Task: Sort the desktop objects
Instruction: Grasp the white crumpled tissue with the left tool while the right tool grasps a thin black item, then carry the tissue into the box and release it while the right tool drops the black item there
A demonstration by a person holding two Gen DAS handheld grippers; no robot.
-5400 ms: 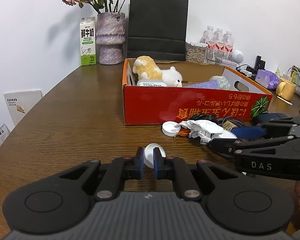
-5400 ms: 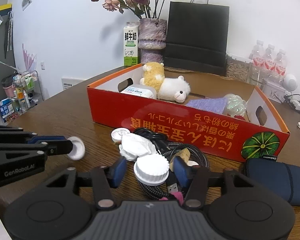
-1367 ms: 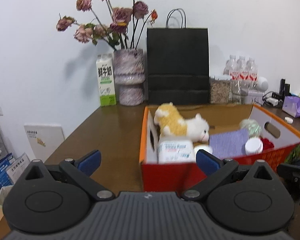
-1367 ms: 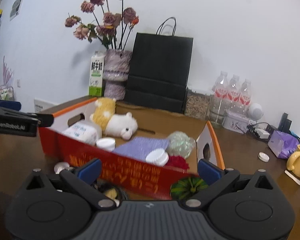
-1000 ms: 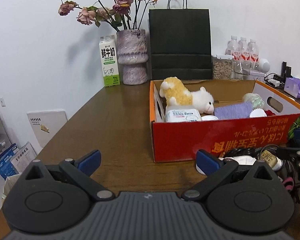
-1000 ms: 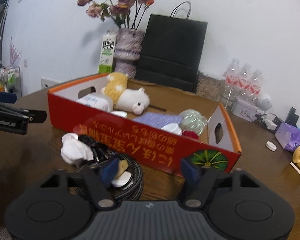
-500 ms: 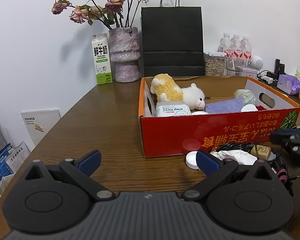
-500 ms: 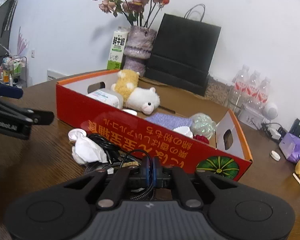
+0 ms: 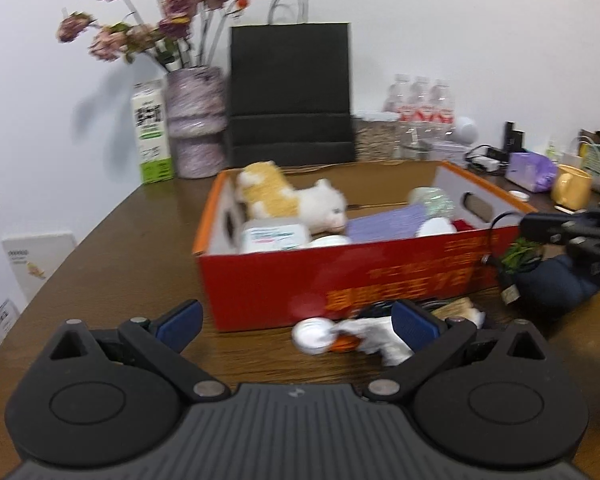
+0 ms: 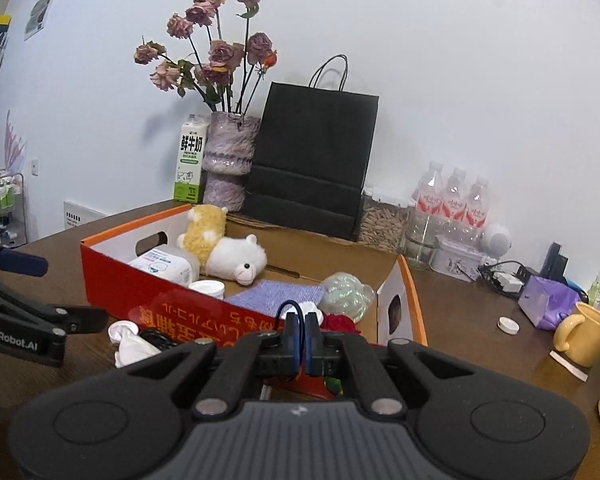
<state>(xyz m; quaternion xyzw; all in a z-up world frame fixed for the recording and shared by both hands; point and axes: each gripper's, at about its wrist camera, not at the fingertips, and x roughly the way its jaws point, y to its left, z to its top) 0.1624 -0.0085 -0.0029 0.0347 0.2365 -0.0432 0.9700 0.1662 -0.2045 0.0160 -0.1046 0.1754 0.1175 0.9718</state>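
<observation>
A red cardboard box (image 9: 340, 276) (image 10: 132, 284) sits on the brown table and holds a plush toy (image 10: 228, 252), a white jar (image 10: 164, 266), a purple cloth (image 10: 276, 294) and white lids. My right gripper (image 10: 302, 334) is shut on a thin black cable (image 10: 286, 308) and holds it lifted near the box's front rim; the cable (image 9: 496, 252) hangs from it in the left wrist view. My left gripper (image 9: 296, 322) is open and empty, low in front of the box. A white lid (image 9: 312, 334), crumpled tissue (image 9: 380, 338) and other cables lie there.
A milk carton (image 10: 190, 160), a vase of dried flowers (image 10: 228, 160) and a black paper bag (image 10: 312, 160) stand behind the box. Water bottles (image 10: 452, 200), a purple pack (image 10: 548, 300), a yellow mug (image 10: 584, 334) and a dark blue pouch (image 9: 552, 284) are at the right.
My right gripper, shut on the black cable, has risen from the pile to the height of the box rim. My left gripper stayed open and shifted slightly right toward the pile.
</observation>
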